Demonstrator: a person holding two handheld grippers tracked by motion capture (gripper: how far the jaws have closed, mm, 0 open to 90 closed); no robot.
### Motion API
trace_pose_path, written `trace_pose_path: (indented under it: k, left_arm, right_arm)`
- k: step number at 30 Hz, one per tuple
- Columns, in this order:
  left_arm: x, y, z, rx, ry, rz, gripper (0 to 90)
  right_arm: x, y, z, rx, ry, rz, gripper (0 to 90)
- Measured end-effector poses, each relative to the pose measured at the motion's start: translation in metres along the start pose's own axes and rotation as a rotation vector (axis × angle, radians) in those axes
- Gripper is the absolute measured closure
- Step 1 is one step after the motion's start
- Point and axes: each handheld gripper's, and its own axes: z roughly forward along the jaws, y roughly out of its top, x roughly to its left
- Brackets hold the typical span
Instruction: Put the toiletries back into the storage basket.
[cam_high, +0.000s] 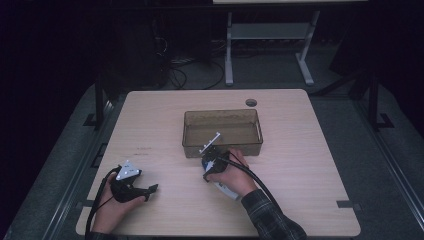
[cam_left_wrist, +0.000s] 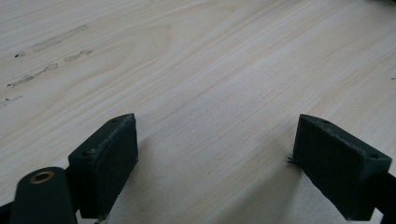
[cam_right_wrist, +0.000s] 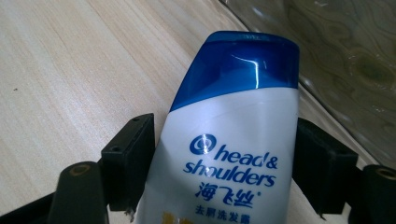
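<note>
A white shampoo bottle with a blue cap lies on the table, just in front of the near wall of a clear brown plastic bin. In the right gripper view its long axis runs straight up the picture, away from the camera, and the blue cap end points toward the bin, whose wall crosses the upper right corner. The printed label faces up and reads upright from the gripper's side. In the high view the white body of the bottle peeks out beneath the right hand, running from lower right to upper left, cap end toward the bin.

The right gripper has its two black jaws on either side of the bottle's body, below the cap. Both pads sit tight against the white sides with no gap visible, so the jaws are clenched around the bottle at a moderate width, set by the width of the body. Whether the bottle is lifted off the table or resting on it I cannot tell.

The left gripper rests low over the near left part of the table, well apart from the bottle and the bin. Its jaws stand wide apart and released, with only bare wood grain between them and some faint dark scuff marks on the table farther off.
</note>
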Motion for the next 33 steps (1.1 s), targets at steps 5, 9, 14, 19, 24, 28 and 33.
trace_pose_path:
  k: [5, 9, 14, 19, 24, 28, 33]
  left_arm:
    - [0.0, 0.0, 0.0, 0.0, 0.0, 0.0, 13.0]
    - [0.0, 0.0, 0.0, 0.0, 0.0, 0.0, 13.0]
    - [0.0, 0.0, 0.0, 0.0, -0.001, 0.0, 13.0]
    - [0.0, 0.0, 0.0, 0.0, -0.001, 0.0, 13.1]
    - [0.0, 0.0, 0.0, 0.0, -0.001, 0.0, 13.0]
    - [0.0, 0.0, 0.0, 0.0, -0.001, 0.0, 13.0]
    - [0.0, 0.0, 0.0, 0.0, -0.001, 0.0, 13.1]
  right_arm:
    - [0.0, 0.001, 0.0, 0.006, 0.003, 0.009, 29.7]
    - [-0.001, 0.001, 0.0, 0.011, -0.006, 0.014, 32.1]
    - [-0.002, 0.002, -0.001, 0.014, -0.002, 0.02, 33.6]
    - [-0.006, 0.0, -0.004, 0.004, 0.041, 0.038, 33.9]
    - [-0.009, -0.003, -0.011, -0.036, 0.07, 0.043, 34.0]
    - [-0.011, -0.006, -0.018, -0.07, 0.093, 0.037, 34.0]
    - [-0.015, -0.01, -0.026, -0.112, 0.121, 0.04, 34.1]
